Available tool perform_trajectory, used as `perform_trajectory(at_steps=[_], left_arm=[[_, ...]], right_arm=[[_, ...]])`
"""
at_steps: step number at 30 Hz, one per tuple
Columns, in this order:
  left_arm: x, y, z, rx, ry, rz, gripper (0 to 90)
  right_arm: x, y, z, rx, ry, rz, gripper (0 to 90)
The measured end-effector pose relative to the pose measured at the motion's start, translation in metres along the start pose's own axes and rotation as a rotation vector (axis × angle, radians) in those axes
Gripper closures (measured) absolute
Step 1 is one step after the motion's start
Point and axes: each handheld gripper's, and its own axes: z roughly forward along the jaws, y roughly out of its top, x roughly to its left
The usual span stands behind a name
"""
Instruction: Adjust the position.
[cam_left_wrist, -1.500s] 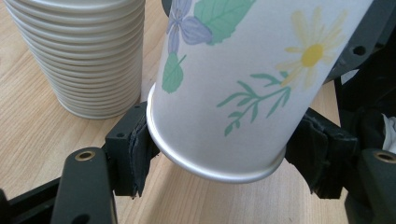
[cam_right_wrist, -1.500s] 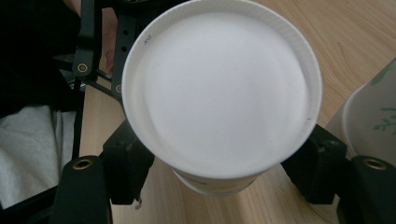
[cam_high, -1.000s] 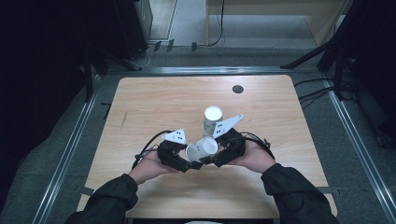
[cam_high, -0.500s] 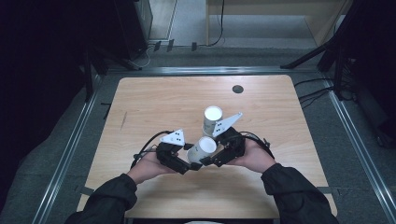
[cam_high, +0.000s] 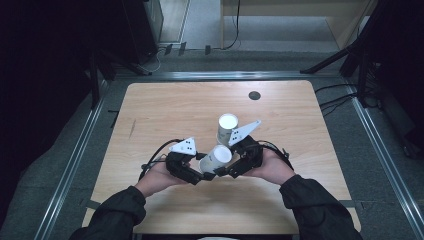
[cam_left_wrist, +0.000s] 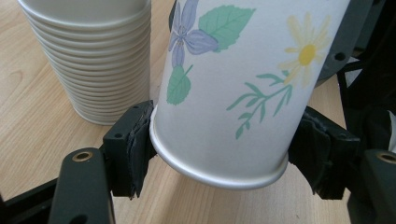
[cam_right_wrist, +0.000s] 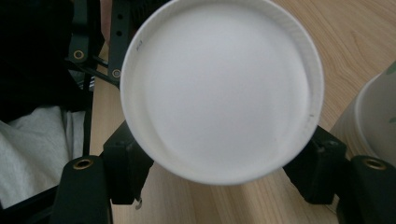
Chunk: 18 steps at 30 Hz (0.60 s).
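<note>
- Paper cup, white with printed flowers and leaves, sits between the left gripper jaws, both pads pressed to its wall just above the rolled base.
- In the right gripper view the cup's white mouth faces the camera; the right gripper jaws sit at either side of its rim, touching it.
- Stack of nested cups stands upright on the wooden table, just beyond the fingers.

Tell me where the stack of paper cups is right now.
In the high view the stack of cups stands upright near the table's centre, just beyond the flowered cup held between the left gripper and right gripper.
</note>
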Motion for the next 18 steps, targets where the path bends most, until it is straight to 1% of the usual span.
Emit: perform_trajectory(at_steps=[2, 6, 11, 12, 16, 18], left_arm=[[0.001, 0.0, -0.002, -0.008, -0.002, -0.002, 28.0], [0.003, -0.001, -0.004, -0.009, 0.006, -0.008, 28.1], [0.005, -0.001, -0.009, -0.021, 0.01, -0.019, 28.0], [0.006, -0.001, -0.011, -0.022, 0.015, -0.015, 28.0], [0.008, -0.002, -0.015, -0.018, 0.017, -0.021, 28.0], [0.009, -0.002, -0.016, -0.014, 0.024, -0.021, 28.0]], right_arm=[[0.0, -0.001, 0.0, 0.0, -0.006, 0.004, 28.6], [-0.001, -0.001, -0.002, -0.017, -0.024, -0.001, 27.4], [-0.001, -0.002, -0.007, -0.031, -0.031, 0.002, 26.8], [-0.002, -0.002, -0.008, -0.033, -0.035, 0.0, 26.8], [-0.005, -0.006, -0.015, -0.044, -0.046, 0.008, 26.8], [-0.005, -0.006, -0.016, -0.044, -0.05, 0.011, 26.8]])
